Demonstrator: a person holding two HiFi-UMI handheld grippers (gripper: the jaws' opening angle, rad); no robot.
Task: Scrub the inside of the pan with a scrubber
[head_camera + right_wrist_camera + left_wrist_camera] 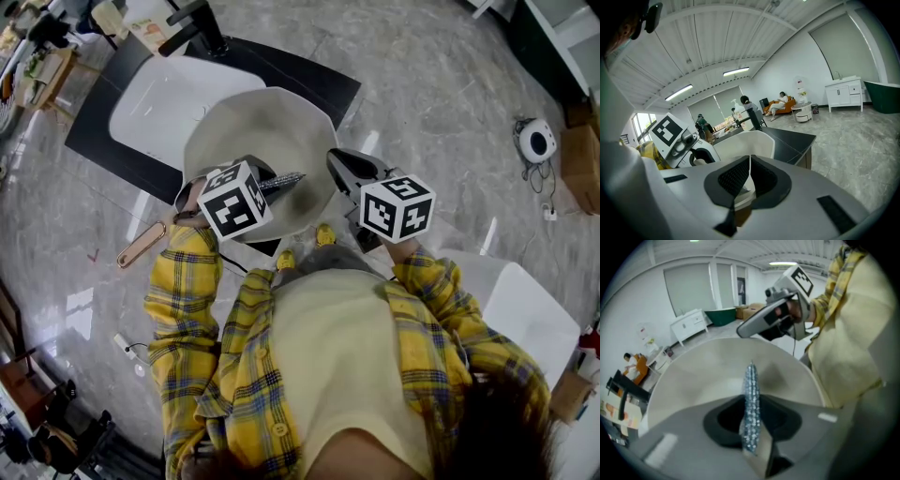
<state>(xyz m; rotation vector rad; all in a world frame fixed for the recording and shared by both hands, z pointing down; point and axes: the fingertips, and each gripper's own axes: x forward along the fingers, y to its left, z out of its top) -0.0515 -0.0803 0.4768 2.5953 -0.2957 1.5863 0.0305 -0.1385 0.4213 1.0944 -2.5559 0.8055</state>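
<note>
A person in a yellow plaid shirt (187,309) stands on a glossy grey marble floor (441,94), seen from above, with a gripper in each hand. Between the grippers is a large, pale cream pan (253,131), held up in the air in front of the person's chest and tipped so that its inside faces the left gripper. The right gripper (337,164) has its fingers clenched on the pan's near right rim; in the right gripper view (750,171) a thin pale edge of the pan (745,143) runs between the closed dark pads. The left gripper (274,183) reaches in from the pan's near left side, its fingers clenched on a flat, silvery, sparkling scrubber (286,178). In the left gripper view (751,397) the scrubber (751,404) stands edge-on between the fingers and points into the pan's smooth hollow (717,371); whether it touches the surface cannot be told. Beyond the pan stands a dark table (309,80) with a white sink (159,103) set into it.
</note>
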